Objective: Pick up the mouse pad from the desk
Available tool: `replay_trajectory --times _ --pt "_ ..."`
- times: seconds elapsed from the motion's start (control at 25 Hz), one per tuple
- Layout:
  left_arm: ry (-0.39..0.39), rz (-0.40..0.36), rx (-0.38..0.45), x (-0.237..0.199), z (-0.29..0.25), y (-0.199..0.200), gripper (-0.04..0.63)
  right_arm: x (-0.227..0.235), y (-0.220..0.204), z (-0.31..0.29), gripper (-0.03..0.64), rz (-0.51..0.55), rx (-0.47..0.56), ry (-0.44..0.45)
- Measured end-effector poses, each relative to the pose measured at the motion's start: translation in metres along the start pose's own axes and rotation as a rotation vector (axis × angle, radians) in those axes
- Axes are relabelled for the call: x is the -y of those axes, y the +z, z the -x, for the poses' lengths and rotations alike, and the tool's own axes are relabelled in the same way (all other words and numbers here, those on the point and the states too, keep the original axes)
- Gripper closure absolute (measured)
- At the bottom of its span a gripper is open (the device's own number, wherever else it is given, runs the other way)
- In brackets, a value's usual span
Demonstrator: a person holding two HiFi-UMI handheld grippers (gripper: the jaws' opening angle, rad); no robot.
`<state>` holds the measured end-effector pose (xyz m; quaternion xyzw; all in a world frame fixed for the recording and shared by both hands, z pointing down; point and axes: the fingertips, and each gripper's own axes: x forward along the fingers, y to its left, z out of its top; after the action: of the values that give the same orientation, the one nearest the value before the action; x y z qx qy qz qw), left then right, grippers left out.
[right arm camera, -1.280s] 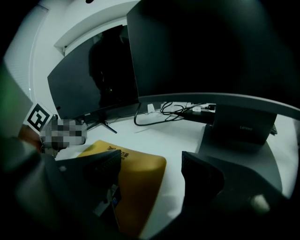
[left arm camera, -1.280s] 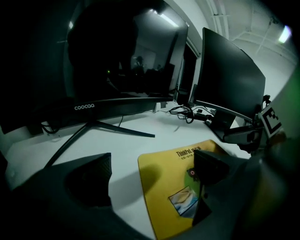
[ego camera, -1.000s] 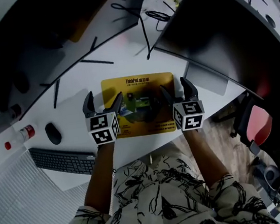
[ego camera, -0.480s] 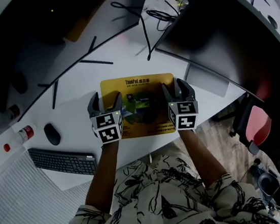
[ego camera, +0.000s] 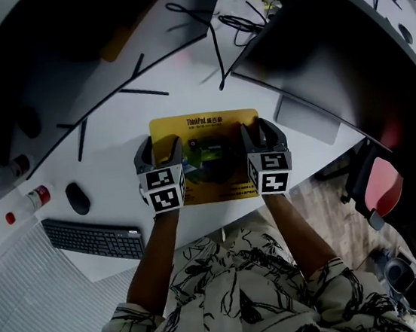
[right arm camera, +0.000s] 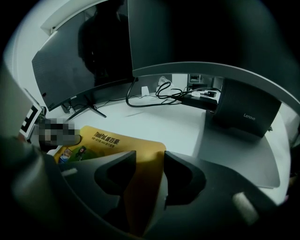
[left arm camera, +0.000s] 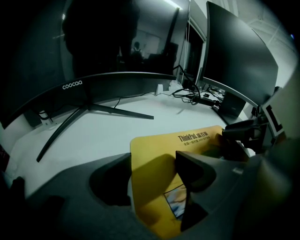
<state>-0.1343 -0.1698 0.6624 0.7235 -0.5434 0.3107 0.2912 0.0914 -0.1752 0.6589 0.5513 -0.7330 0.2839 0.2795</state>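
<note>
A yellow mouse pad [ego camera: 205, 135] with black print lies flat on the white desk [ego camera: 113, 136], close to its front edge. My left gripper [ego camera: 156, 147] straddles the pad's left edge and my right gripper [ego camera: 258, 128] straddles its right edge. Both sets of jaws are closing. In the left gripper view the pad [left arm camera: 187, 140] runs between the jaws of the left gripper [left arm camera: 152, 173], with a gap still showing beside it. In the right gripper view a narrow strip of the pad [right arm camera: 108, 138] fills the slot of the right gripper [right arm camera: 149, 173].
A black keyboard [ego camera: 94, 239], a black mouse [ego camera: 78, 198] and a red-capped bottle [ego camera: 39, 196] sit at the left. A curved monitor [ego camera: 331, 62] stands at the right, with cables [ego camera: 209, 32] behind the pad. A grey Lenovo box [right arm camera: 243, 112] is near the right gripper.
Both grippers' jaws have narrowed round the pad's side edges, and the grippers have edged slightly inward. The pad has stayed in place on the desk.
</note>
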Motion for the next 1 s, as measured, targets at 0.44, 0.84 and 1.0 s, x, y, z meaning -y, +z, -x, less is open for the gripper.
replay_trajectory --times 0.44,0.84,1.0 --pt "-0.055 -0.082 0.005 0.025 0.0 0.003 0.492 -0.011 -0.001 0.0 0.546 -0.004 -0.009 0.042" --pt "-0.102 -0.07 0.126 0.027 0.02 0.02 0.499 -0.012 0.011 0.013 0.541 -0.048 0.068 0.096" --pt "-0.108 -0.072 0.179 0.026 0.032 0.032 0.502 -0.011 0.023 0.025 0.543 -0.047 0.121 0.101"
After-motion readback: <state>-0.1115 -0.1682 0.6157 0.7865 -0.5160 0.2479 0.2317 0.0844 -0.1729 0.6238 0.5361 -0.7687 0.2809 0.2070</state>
